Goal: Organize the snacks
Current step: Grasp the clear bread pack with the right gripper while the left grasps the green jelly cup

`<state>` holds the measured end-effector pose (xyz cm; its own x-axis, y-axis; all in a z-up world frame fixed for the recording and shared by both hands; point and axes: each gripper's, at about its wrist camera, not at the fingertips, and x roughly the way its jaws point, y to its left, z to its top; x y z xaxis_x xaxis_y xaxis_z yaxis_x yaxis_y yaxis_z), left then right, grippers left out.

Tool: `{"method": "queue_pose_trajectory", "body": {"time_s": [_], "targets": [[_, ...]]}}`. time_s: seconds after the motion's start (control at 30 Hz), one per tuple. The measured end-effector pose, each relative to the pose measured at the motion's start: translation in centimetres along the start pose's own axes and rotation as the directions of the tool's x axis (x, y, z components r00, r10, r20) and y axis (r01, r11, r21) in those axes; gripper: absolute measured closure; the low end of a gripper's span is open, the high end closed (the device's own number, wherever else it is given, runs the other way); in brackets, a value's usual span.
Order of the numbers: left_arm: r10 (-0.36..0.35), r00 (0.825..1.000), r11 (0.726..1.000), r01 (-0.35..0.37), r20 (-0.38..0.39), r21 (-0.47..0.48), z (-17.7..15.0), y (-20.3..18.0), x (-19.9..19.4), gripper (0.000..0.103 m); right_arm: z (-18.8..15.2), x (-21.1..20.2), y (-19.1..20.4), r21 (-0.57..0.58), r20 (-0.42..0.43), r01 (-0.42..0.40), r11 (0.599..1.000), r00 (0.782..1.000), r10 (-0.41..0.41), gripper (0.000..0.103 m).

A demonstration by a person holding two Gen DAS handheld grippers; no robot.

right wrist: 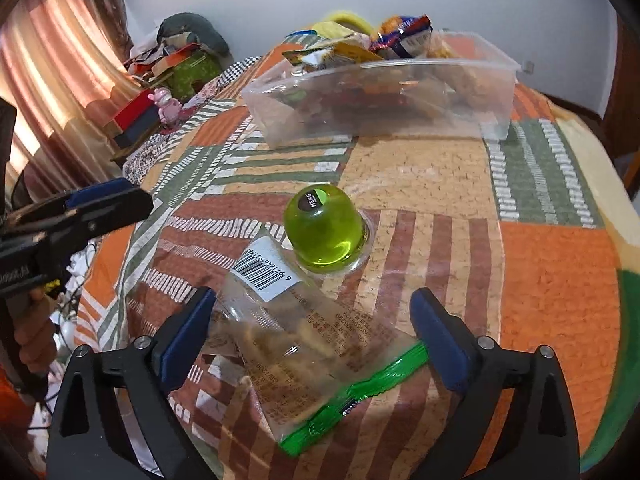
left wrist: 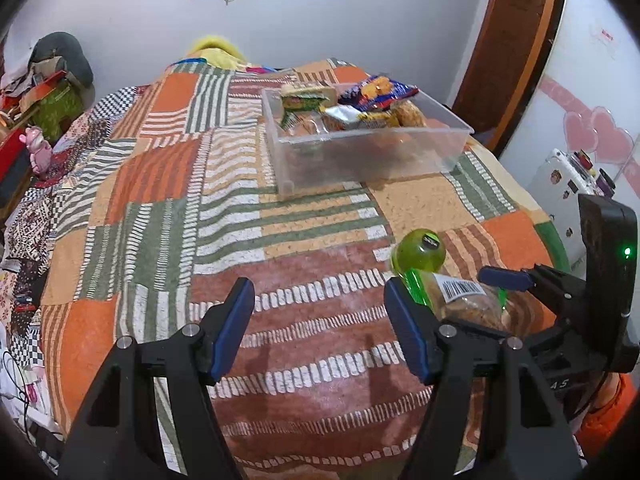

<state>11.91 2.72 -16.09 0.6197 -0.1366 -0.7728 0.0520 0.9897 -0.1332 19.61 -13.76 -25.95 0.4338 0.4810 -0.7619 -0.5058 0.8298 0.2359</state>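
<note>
A patchwork blanket (left wrist: 168, 184) covered the work surface, and a wide bare stretch of it was left between the near edge and a clear plastic bin (left wrist: 360, 148) set toward the far side. The bin's rim was open at the top, and several snack packets (left wrist: 376, 90) were piled inside it, some above the rim. The left gripper (left wrist: 320, 320) was held over bare blanket with its jaws released and nothing between them; its right finger (left wrist: 404, 332) stood just beside a clear snack bag. The right gripper (right wrist: 312, 336) was held low over that snack bag (right wrist: 296, 344) with its jaws spread wide. The bag lay between the fingers (right wrist: 184, 340), and no pressing of the pads on it could be seen. The bag was transparent, with a green sealed strip along its near end, a white barcode label at its far end and brown pieces inside. A green jelly cup (right wrist: 324, 232) rested dome-up on the blanket just beyond the bag, well short of the bin.
</note>
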Motion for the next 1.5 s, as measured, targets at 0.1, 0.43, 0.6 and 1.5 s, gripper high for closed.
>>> {"method": "queue_pose_trajectory", "body": {"time_s": [0.1, 0.43, 0.6, 1.5], "targets": [[-0.013, 1.0, 1.0, 0.013, -0.01, 0.008, 0.1, -0.5, 0.4, 0.035, -0.3, -0.4, -0.1, 0.001, 0.011, -0.015, 1.0, 1.0, 0.015, 0.01], [-0.029, 0.999, 0.999, 0.03, -0.016, 0.042, 0.3, -2.0, 0.6, 0.029, -1.3, -1.8, 0.3, -0.051, 0.037, -0.054, 0.997, 0.998, 0.056, 0.053], [-0.041, 0.999, 0.998, 0.042, -0.015, 0.054, 0.6, -2.7, 0.8, 0.028, -1.0, -3.1, 0.1, -0.053, 0.084, -0.013, 0.999, 0.996, 0.017, 0.066], [-0.138, 0.985, 0.981, 0.15, -0.101, 0.122, 1.9, -7.6, 9.7, 0.056, 0.6, -4.2, -5.8, -0.029, 0.058, 0.121, 0.992, 0.991, -0.119, 0.024]]}}
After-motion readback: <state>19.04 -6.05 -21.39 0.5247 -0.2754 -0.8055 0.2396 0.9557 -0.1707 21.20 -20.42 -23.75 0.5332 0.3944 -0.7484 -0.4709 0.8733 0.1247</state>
